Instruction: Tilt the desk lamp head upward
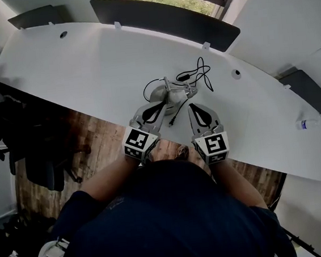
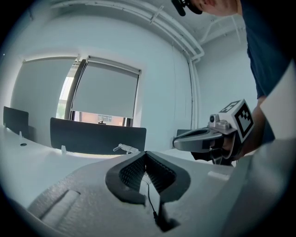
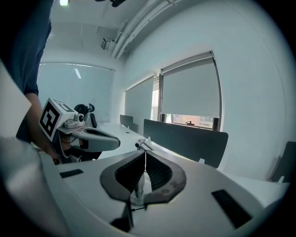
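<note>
My left forearm (image 1: 106, 179) and right forearm (image 1: 237, 182) reach forward side by side from my body. The left gripper (image 1: 161, 104) has its jaws pressed together, and the right gripper (image 1: 192, 107) has its jaws closed too. Both point ahead and slightly downward, tips angled toward each other, near but apart.

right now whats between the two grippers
Head view: the loose end of the black cord lies on the desk between the left gripper and right gripper, with the desk lamp just ahead of them.
</note>
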A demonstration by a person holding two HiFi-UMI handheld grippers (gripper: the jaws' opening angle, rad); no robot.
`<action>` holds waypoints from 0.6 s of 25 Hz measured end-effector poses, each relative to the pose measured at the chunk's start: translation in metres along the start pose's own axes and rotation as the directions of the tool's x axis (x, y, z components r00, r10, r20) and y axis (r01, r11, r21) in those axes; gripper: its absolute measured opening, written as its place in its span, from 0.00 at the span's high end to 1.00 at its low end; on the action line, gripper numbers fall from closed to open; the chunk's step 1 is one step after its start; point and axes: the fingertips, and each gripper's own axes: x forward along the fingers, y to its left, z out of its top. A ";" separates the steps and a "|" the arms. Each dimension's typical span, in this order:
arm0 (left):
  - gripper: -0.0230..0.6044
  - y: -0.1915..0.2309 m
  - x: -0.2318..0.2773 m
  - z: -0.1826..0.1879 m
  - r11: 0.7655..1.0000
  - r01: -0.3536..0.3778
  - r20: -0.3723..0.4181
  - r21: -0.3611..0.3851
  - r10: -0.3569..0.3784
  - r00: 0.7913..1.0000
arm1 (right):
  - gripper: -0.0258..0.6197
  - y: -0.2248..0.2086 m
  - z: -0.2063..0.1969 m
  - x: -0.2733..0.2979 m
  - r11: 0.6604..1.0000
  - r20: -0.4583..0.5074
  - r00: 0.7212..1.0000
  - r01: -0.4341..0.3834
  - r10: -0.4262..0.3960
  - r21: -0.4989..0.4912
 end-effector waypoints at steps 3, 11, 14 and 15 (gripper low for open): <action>0.95 0.006 0.012 -0.010 1.000 -0.018 -0.033 0.009 0.019 0.999 | 0.94 -0.009 -0.007 0.009 1.000 -0.020 1.000 -0.004 0.004 0.001; 0.89 0.018 0.038 -0.033 0.998 -0.050 -0.113 0.027 0.053 0.992 | 0.93 -0.027 -0.029 0.033 0.998 -0.090 0.996 -0.001 -0.005 -0.060; 0.84 0.022 0.045 -0.037 0.998 -0.056 -0.124 0.036 0.061 0.990 | 0.87 -0.031 -0.041 0.042 0.996 -0.105 0.994 -0.004 -0.005 -0.084; 0.83 0.023 0.048 -0.038 0.998 -0.057 -0.126 0.040 0.061 0.990 | 0.85 -0.033 -0.045 0.045 0.996 -0.116 0.993 -0.003 -0.008 -0.091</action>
